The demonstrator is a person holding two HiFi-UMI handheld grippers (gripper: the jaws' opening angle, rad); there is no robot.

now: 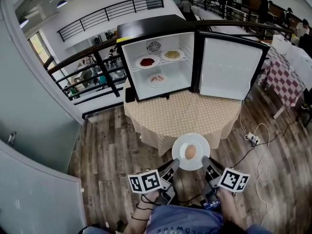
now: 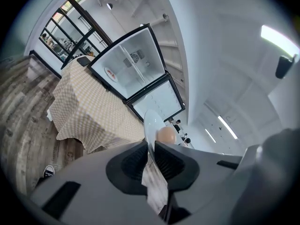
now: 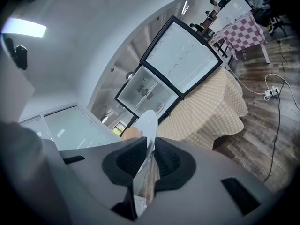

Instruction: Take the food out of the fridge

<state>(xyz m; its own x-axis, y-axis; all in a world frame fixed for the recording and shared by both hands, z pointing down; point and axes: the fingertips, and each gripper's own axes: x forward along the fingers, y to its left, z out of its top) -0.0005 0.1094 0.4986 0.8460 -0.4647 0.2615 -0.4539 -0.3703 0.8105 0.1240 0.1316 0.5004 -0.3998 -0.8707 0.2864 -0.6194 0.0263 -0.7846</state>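
Note:
A white plate (image 1: 179, 152) with a round tan piece of food (image 1: 190, 152) on it hangs above the wooden floor, just in front of the table (image 1: 185, 113). My left gripper (image 1: 174, 164) is shut on the plate's near left rim, and my right gripper (image 1: 207, 164) is shut on its near right rim. In the left gripper view the plate (image 2: 151, 121) stands edge-on between the pads of the left gripper (image 2: 151, 156), with the food (image 2: 165, 135) behind it. The right gripper view shows the right gripper (image 3: 151, 156) clamped on the plate (image 3: 147, 121). The small black fridge (image 1: 161, 28) stands open on the table.
Inside the fridge are three plates: red food (image 1: 147, 62), yellow food (image 1: 172, 54) and pink food (image 1: 157, 79). Its door (image 1: 229, 67) swings out to the right. A power strip with cable (image 1: 253, 138) lies on the floor at the right. A checkered table (image 1: 287, 77) stands further right.

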